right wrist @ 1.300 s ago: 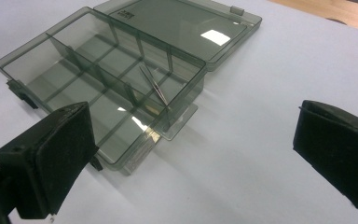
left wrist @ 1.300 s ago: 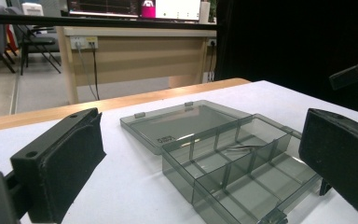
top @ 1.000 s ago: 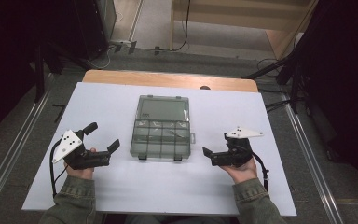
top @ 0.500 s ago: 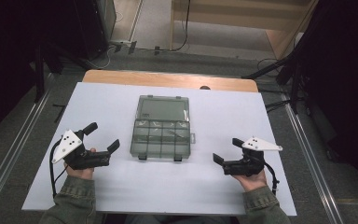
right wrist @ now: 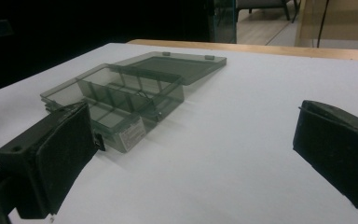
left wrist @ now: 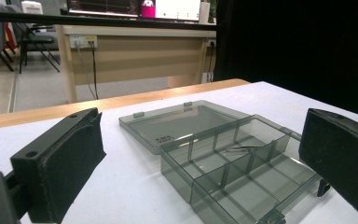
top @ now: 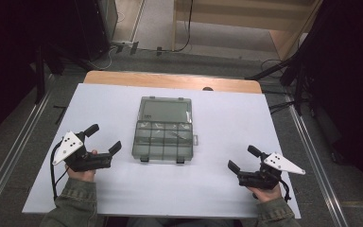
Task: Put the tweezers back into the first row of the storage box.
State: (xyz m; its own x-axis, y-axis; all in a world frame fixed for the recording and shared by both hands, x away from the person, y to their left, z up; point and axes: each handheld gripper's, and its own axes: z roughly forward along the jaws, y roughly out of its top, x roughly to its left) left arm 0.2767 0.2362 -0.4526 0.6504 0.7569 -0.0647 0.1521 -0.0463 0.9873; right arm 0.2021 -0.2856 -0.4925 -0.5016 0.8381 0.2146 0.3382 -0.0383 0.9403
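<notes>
Compartment box point(top: 164, 137), smoky see-through plastic, sits open in the middle of the white desk point(top: 123, 194), with its lid point(top: 166, 109) folded flat on the far side of the divided tray. The two latches poke out from the box's near edge. There's something thin and wiry lying in one of the compartments in the box's middle row, toward its right side, but I honestly can't tell what it is.

Left claw point(top: 104, 139) hovers off the box's left side, near it but not touching, jaws spread wide with nothing between them. Right claw point(top: 241, 159) is off the box's right side and a bit nearer the person than the box's front edge, well apart from it, also gaping and empty. From the left gripper view the box point(left wrist: 228, 154) fills the gap between the jaws, so that one's lined up on it. The right gripper view has the box point(right wrist: 121, 98) off toward its left jaw.

My read: this is the get-ready stage, both hands parked either side of the box before anything gets handled. Next move probably wants one claw to come in and pin the tray steady, while the other goes for the lid's far edge or that wiry bit. The tray looks light, so it'd likely skate across the desk if pushed without bracing.
</notes>
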